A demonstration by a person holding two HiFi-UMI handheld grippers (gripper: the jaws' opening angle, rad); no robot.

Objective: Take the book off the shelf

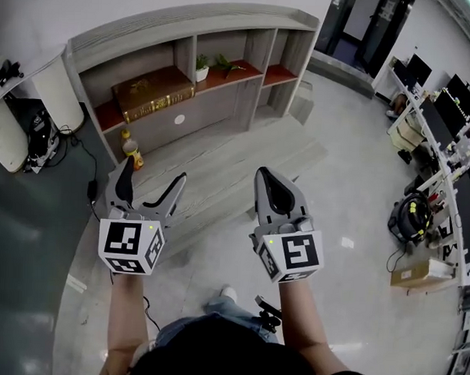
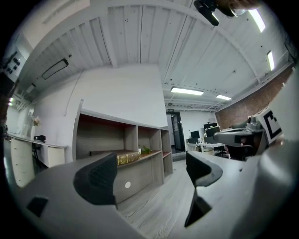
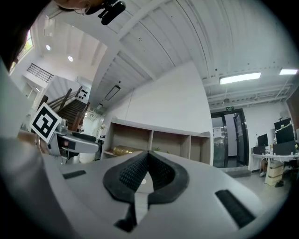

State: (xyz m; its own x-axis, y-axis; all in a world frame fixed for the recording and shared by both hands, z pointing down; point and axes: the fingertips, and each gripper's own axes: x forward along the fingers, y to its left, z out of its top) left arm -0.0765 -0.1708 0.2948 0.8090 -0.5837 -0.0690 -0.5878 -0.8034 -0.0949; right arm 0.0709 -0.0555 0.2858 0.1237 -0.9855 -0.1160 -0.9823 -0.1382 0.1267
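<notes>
A person faces the low shelf (image 1: 196, 25), where the brown book (image 1: 153, 94) lies flat in its left compartment, well apart from the wide-spread, empty left gripper (image 1: 153, 174) and the right gripper (image 1: 265, 176), pressed together on nothing; the reach toward the book seemingly comes next.

"What is seen on the shelf (image 1: 225, 32)?"

"A brown book (image 1: 153, 94) is laid flat in the wide left part. A small plant (image 1: 202, 65) in a white pot is set in the next part over."

"And what is the shelf stood on?"

"It is stood on a grey wood floor (image 1: 244, 160). A small yellow bottle (image 1: 131, 150) is seen on the floor, by the shelf's left end."
</notes>
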